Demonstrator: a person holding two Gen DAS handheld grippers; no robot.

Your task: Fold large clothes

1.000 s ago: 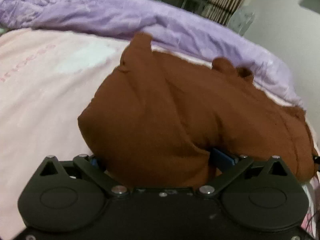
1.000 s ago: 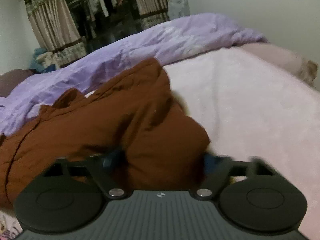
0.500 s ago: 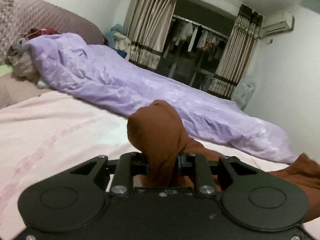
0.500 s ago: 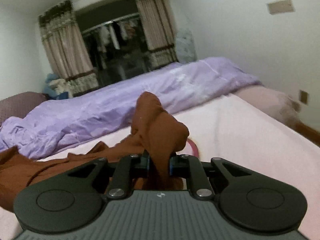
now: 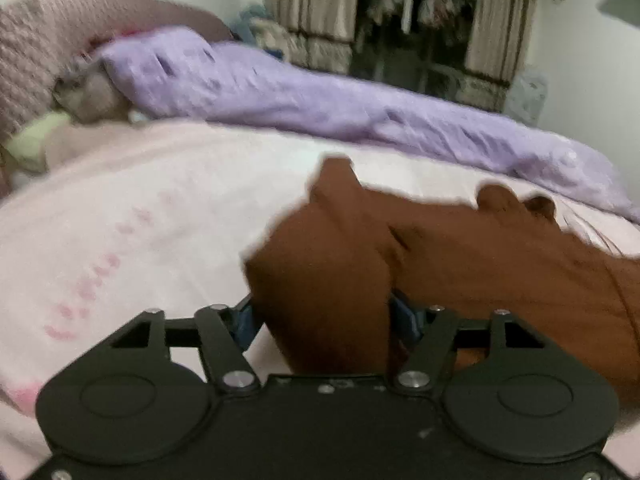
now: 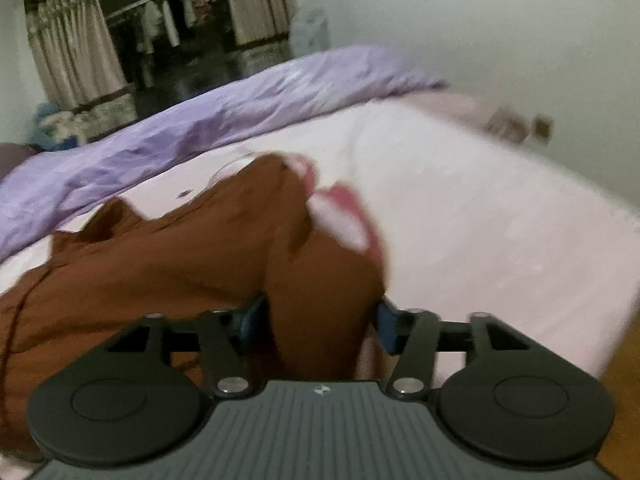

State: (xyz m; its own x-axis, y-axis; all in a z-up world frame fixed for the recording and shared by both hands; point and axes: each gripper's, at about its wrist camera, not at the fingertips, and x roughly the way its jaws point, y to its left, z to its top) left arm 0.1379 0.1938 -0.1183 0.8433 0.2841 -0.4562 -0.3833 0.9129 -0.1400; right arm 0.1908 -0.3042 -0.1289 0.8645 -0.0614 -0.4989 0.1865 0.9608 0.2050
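Observation:
A large brown garment (image 5: pixel 460 256) lies bunched on the pink bed sheet (image 5: pixel 140 216). In the left wrist view my left gripper (image 5: pixel 324 320) has its blue-padded jaws spread wide, with a thick fold of the brown cloth between them. In the right wrist view the same garment (image 6: pixel 168 264) spreads to the left. My right gripper (image 6: pixel 320 320) is also open, with a brown fold between its jaws. A white and pink patch (image 6: pixel 340 220) shows at the fold's edge. The fingertips are hidden by cloth.
A purple duvet (image 5: pixel 320 100) lies along the far side of the bed, also in the right wrist view (image 6: pixel 180 120). Pillows (image 5: pixel 48 132) are at the left end. Curtains and a clothes rack (image 6: pixel 168 32) stand behind. The bed's edge and wooden floor (image 6: pixel 624 376) are at the right.
Half a second ago both grippers were shut on brown folds and held high. Now both have dropped back toward the bed and their jaws have opened wide around the cloth.

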